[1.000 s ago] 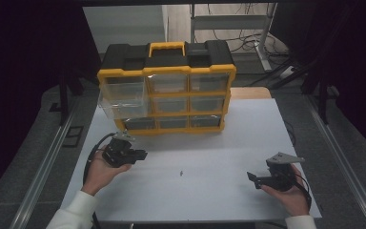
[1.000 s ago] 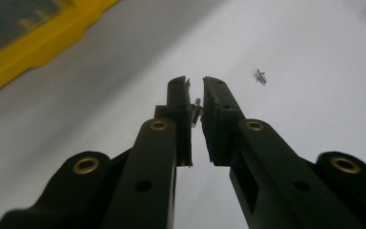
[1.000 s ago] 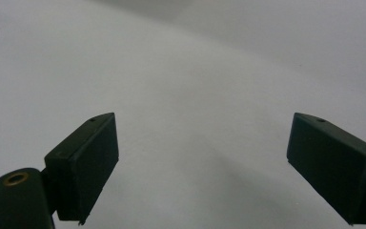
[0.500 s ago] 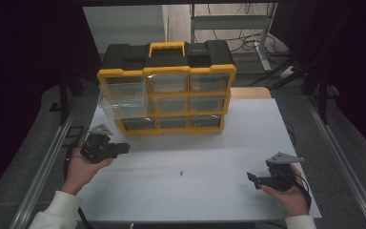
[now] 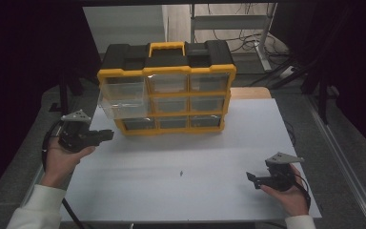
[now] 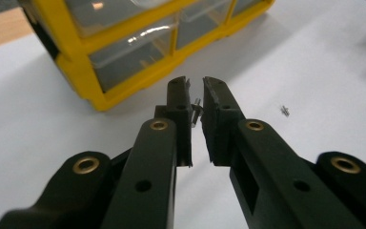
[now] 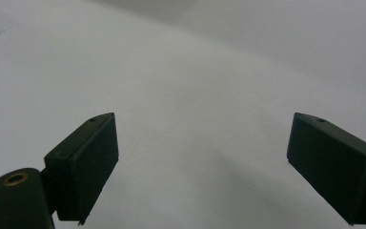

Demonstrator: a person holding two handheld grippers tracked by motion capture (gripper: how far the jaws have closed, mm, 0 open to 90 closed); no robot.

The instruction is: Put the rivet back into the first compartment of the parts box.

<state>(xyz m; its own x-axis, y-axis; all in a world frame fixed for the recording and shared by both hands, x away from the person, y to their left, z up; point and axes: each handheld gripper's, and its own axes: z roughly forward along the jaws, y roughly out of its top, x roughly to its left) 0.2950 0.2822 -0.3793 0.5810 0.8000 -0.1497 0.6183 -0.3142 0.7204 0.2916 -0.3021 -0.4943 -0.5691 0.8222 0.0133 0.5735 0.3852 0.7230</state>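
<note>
Left edge of the tabletop [image 5: 228, 119]: your left gripper [image 5: 106, 136] is held above the white surface, pointing toward the lower left corner of the yellow drawer organizer [image 5: 167, 90]. In the left gripper view its jaws are nearly pressed together and pinch a small metal screw [image 6: 196, 110], which sits between the pads partway back from the tips.

Back middle of the tabletop: the drawer organizer stands upright, black on top with a yellow carry handle [image 5: 167, 47], and shows three rows of clear drawers. Its middle left drawer [image 5: 121, 109] is pulled out toward you.

Middle of the tabletop: a second small screw [image 5: 182, 172] lies loose on the white surface, well apart from both grippers.

Front right corner of the tabletop: your right gripper [image 5: 252, 179] rests low in your hand [image 5: 288, 195], pointing left, its jaws spread wide with only bare white surface between them.
</note>
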